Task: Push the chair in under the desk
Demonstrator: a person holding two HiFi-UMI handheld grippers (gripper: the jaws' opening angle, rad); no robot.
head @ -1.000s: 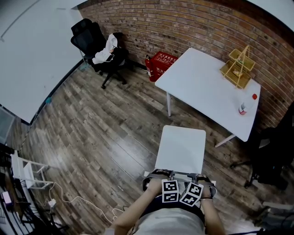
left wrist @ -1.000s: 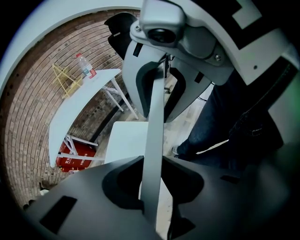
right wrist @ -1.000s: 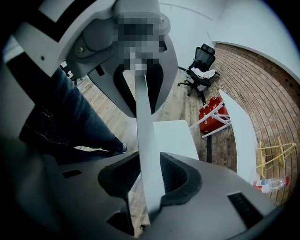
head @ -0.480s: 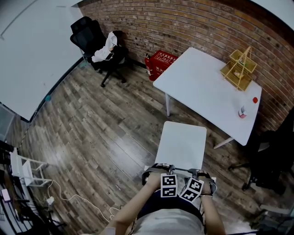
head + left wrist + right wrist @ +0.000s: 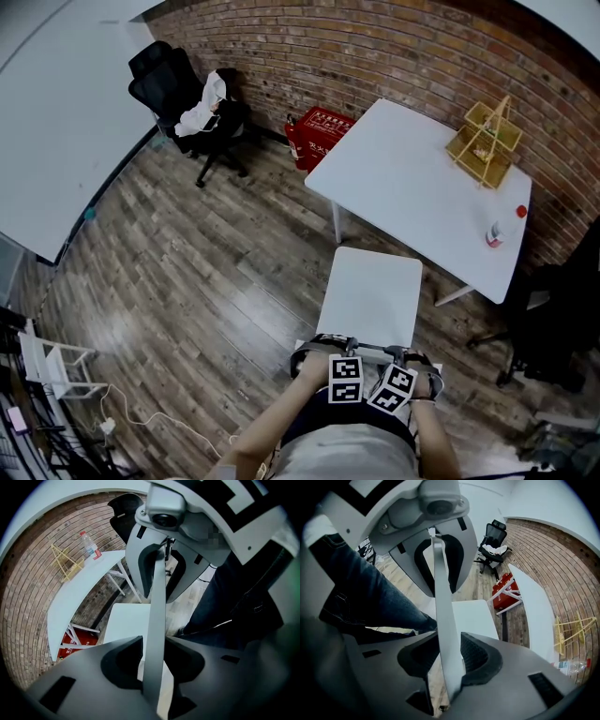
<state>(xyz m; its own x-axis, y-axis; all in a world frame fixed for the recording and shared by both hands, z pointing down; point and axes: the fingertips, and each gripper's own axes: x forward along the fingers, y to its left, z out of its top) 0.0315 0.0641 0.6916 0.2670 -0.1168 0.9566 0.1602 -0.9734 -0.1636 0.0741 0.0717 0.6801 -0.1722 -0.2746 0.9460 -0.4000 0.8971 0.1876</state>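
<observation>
A white chair stands in front of me; its seat (image 5: 370,300) points at the white desk (image 5: 412,187), front edge close to the desk's near leg (image 5: 338,220). Both grippers sit side by side on top of the thin backrest (image 5: 157,602). My left gripper (image 5: 328,352) (image 5: 153,641) is shut on the backrest, though its jaws have just been opening a little. The right gripper (image 5: 405,358) (image 5: 449,639) is likewise shut on the backrest (image 5: 440,588), which runs between its pads. Each gripper view shows the other gripper clamped further along the edge.
On the desk stand a wooden rack (image 5: 483,141) and a bottle (image 5: 492,230). A red crate (image 5: 323,131) lies by the brick wall. One black office chair with a white garment (image 5: 187,98) is at the back left, another (image 5: 553,319) at the right. A white wire shelf (image 5: 56,361) and cable are at the left.
The chair, with both grippers on its backrest, has slid forward toward the desk; the seat's front edge is now nearer the desk leg.
</observation>
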